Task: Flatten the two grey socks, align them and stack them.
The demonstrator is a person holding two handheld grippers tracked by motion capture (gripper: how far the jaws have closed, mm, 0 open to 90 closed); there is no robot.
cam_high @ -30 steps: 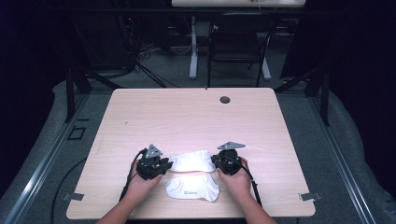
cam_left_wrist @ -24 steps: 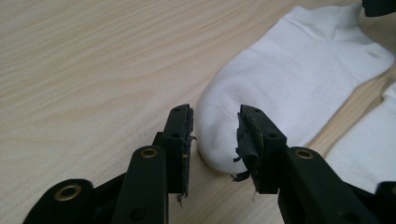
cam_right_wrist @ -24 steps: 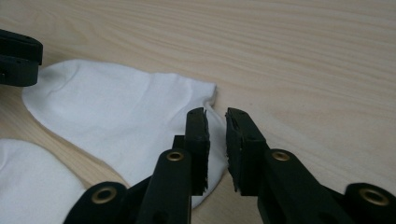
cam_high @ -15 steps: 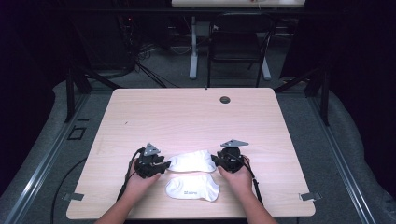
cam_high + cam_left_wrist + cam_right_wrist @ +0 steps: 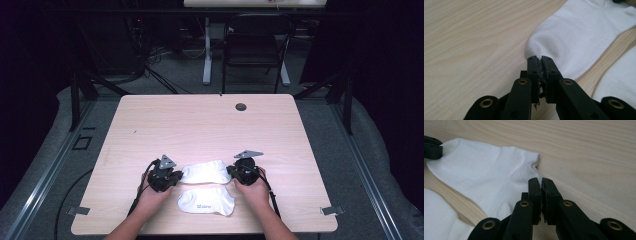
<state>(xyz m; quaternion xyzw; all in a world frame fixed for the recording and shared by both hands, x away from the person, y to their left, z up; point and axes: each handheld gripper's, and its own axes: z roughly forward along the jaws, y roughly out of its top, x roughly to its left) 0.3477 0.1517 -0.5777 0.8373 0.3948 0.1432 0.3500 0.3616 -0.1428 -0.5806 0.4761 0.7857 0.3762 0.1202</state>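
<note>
Now the flat white sock point(image 5: 206, 171) is pinched at each end by the left gripper point(image 5: 541, 60) and right gripper point(image 5: 541, 181).

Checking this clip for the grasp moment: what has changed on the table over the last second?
Both grippers have just closed. The left gripper pinches the toe end of the far sock, and the right gripper pinches its cuff edge. The hands barely moved. The far sock, the near sock and the table stayed as they were.
</note>
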